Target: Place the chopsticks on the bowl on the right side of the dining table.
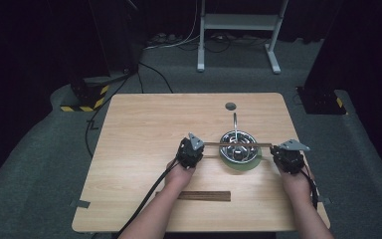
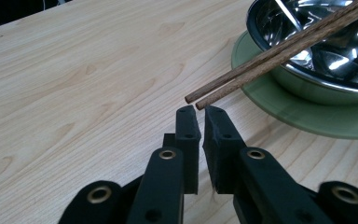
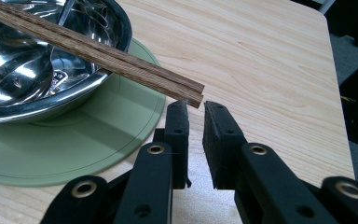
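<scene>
Left gripper (image 1: 191, 152): jaws nearly together, empty; tips just short of the chopsticks' thin ends, seen in the left gripper view.
Chopsticks (image 1: 236, 144): a wooden pair lying level across the rim of the steel bowl (image 1: 238, 147), ends overhanging both sides.
Bowl: sits on a green plate (image 1: 239, 164), a metal spoon (image 1: 235, 124) inside.
Right gripper (image 1: 288, 157): jaws narrowly parted, gripping nothing, just below the thick ends.
Progress: laying the pair looks done; likely only pulling the grippers away remains.
Wooden strip (image 1: 204, 196): near table edge (image 1: 144, 107), untouched.
</scene>
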{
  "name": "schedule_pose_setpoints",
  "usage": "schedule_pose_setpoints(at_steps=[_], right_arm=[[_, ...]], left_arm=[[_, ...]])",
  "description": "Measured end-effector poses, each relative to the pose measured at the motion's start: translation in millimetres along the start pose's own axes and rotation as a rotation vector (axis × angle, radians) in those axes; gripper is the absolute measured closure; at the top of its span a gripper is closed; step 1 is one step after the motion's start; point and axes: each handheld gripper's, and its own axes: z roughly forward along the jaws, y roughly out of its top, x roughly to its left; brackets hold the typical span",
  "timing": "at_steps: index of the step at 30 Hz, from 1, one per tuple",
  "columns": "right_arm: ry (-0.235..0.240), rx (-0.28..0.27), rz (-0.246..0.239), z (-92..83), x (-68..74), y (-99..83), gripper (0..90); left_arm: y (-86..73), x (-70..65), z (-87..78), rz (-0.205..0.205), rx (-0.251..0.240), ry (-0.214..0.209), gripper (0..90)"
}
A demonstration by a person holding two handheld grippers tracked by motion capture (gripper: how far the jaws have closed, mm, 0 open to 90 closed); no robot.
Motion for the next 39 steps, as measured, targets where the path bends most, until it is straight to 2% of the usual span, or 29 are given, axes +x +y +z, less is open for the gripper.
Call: schedule_pose_setpoints(at_steps=[3, 14, 39], right_arm=[[-0.002, 0.001, 0.002, 0.1, 0.1, -0.1, 79.5], [-0.001, 0.002, 0.000, 2.3, 1.0, 0.0, 81.4], [0.000, 0.002, -0.006, 3.4, 2.3, -0.2, 81.3]], left_arm=[[0.0, 0.5, 0.2, -0.001, 0.002, 0.003, 76.7], [-0.4, 0.7, 1.2, -0.012, 0.002, 0.002, 82.9], [-1.0, 2.2, 1.9, -0.009, 0.006, 0.011, 83.6]])
